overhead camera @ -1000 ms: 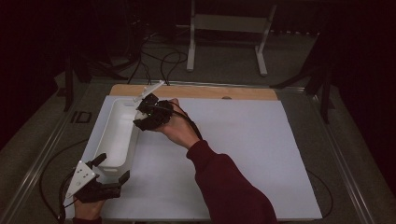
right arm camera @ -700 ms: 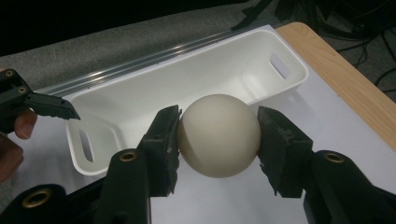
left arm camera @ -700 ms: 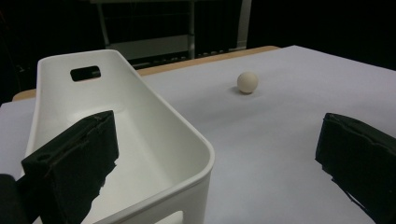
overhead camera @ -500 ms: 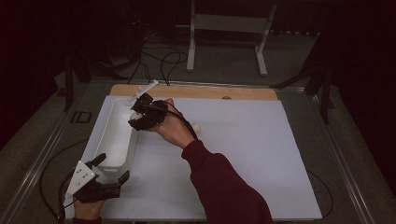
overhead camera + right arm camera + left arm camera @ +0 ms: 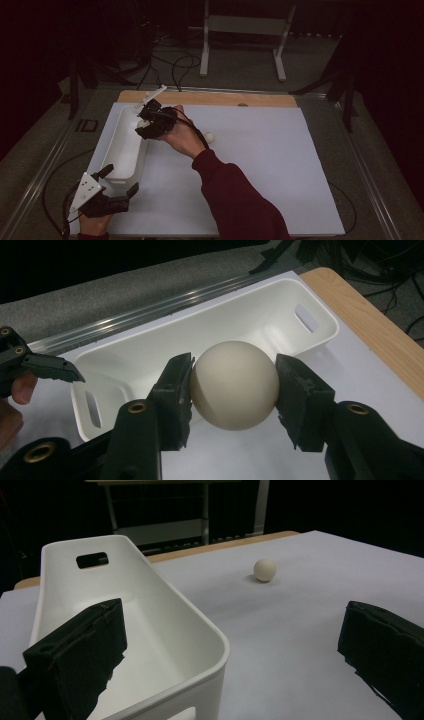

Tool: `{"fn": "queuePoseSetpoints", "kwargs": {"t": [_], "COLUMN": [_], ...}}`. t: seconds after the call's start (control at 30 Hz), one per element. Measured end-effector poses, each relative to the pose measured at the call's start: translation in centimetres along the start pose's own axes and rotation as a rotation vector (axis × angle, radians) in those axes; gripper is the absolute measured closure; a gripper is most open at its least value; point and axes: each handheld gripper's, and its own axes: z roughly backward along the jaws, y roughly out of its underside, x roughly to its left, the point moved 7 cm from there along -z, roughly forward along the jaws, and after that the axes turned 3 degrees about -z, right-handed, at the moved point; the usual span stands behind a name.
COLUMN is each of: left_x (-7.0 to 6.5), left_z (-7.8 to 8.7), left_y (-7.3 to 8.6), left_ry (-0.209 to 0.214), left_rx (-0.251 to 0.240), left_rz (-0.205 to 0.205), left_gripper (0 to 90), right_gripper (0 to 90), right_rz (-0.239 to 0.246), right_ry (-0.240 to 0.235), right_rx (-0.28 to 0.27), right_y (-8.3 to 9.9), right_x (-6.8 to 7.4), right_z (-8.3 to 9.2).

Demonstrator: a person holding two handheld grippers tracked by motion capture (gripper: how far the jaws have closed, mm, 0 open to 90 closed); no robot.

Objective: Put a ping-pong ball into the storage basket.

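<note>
- right tongs clenched on a cream ball, one pad on each side of its widest part; ball sits just over the near rim of the white bin, above its far-left end in the high view
- grip is on a smooth round surface with small pad contact, so a slight tilt or a loosening could let the ball squirt out sideways
- ball looks to be over the rim rather than well inside; let go here and it may clip the wall, bounce back onto the tabletop and roll toward the right edge
- left tongs released, holding nothing, straddling the bin's near corner: one pad inside the bin, the other outside over the sheet
- they don't pinch the bin wall, so the bin isn't really braced; a hard drop or a knock from the right tongs could slide or tip it along the left edge
- second ball lies loose on the tabletop, close beside the right hand; a sleeve or wrist brush on the way back could send it rolling
- bin floor is hard and slick, so a high drop may bounce the ball out again
</note>
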Motion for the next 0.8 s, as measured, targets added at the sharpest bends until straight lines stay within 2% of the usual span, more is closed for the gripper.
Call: {"fn": "queuePoseSetpoints", "kwargs": {"t": [0.8], "left_x": [-0.3], "left_z": [-0.2], "left_y": [-0.1], "left_ry": [0.0], "left_rx": [0.002], "left_rz": [-0.013], "left_gripper": [0.0], "right_gripper": [50.3], "right_rz": [-0.019], "right_ry": [-0.019], "right_rx": [-0.005], "right_y": [-0.8], "right_x": [0.6], "right_z": [-1.2]}}
